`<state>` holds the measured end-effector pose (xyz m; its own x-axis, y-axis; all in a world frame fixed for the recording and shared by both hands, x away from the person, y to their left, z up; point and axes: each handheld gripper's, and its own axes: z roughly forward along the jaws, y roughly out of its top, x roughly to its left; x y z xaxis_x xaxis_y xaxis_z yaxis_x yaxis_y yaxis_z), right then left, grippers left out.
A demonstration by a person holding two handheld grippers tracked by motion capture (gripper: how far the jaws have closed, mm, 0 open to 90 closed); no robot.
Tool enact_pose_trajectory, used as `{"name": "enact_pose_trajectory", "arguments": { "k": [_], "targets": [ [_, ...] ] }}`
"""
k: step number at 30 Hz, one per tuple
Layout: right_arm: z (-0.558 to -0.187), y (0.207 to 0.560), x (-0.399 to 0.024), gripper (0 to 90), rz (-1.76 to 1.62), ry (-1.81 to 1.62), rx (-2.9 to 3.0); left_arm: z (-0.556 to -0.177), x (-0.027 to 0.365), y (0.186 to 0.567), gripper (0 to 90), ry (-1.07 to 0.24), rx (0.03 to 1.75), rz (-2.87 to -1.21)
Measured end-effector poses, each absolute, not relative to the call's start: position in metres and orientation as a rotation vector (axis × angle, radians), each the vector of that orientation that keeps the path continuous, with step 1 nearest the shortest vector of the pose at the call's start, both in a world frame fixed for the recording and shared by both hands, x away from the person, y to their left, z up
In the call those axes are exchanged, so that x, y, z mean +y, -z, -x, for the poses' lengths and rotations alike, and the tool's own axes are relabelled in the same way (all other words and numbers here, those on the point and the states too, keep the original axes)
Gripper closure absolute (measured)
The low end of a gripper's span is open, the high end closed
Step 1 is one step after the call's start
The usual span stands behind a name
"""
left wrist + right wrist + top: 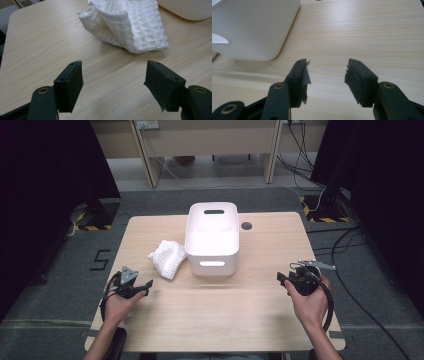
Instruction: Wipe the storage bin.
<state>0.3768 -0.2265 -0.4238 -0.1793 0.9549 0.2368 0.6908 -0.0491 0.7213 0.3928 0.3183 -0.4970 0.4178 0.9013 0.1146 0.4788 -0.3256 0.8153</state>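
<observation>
Beside the white bin [212, 240], on its left and touching its wall, lies your crumpled white waffle cloth [167, 257]. Your left gripper view cuts the cloth off at the top edge, so its far side is hidden. Your left gripper [134, 285] sits near the cloth, short of it, jaws spread wide with bare table [215, 310] between them. Your right gripper [295, 279] is well apart from the bin on its right, jaws open on nothing. A small dark round spot [246, 225], perhaps a cable hole, lies just right of the bin. Its inside is too bright to read.
</observation>
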Motion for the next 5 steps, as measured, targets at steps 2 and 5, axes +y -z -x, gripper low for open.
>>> {"name": "enact_pose_trajectory", "arguments": {
  "k": [2, 5],
  "targets": [
    [-0.3785, 0.4266, -0.2264, 50.5, -1.748, -1.071, 1.9, -0.3924, 0.3177, 0.4977, 29.7, -0.758, 1.16, -1.957],
    [-0.3812, 0.4315, -0.2278, 50.4, -1.767, -1.068, 1.906, -0.3935, 0.3179, 0.5004, 30.0, -0.763, 1.169, -1.958]
  ]
}}
